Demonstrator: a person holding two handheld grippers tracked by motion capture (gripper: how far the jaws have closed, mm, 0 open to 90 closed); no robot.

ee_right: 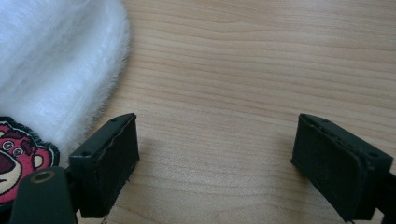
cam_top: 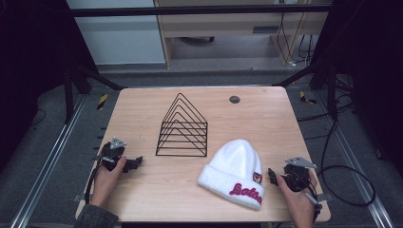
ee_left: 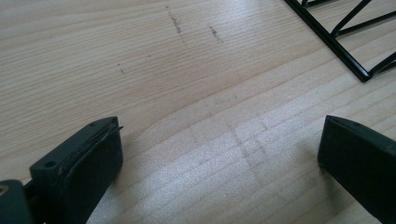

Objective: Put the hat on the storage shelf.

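Wire rack (cam_top: 182,128) stands upright at the table (cam_top: 142,102) centre, black, a row of triangular frames on a rectangular base; its slots hold nothing. One base corner of the rack (ee_left: 362,70) shows in the left gripper view, top right, apart from the jaws.

White knit hat (cam_top: 236,172) lies flat on the table's near right part, just right of and nearer than the rack, not touching it. Crown points toward the rack and the far side; folded cuff with red lettering faces the near right edge. Long axis runs from the crown down to the cuff, slightly diagonal in the high view.

Right gripper (cam_top: 273,176) rests on the table just beside the hat's cuff end, jaws spread wide with bare wood between them. In the right gripper view the hat (ee_right: 56,65) and its bear patch (ee_right: 16,156) sit at the left, just beside one jaw.

Left gripper (cam_top: 136,162) rests near the left edge, well apart from the hat, jaws spread wide over bare wood.
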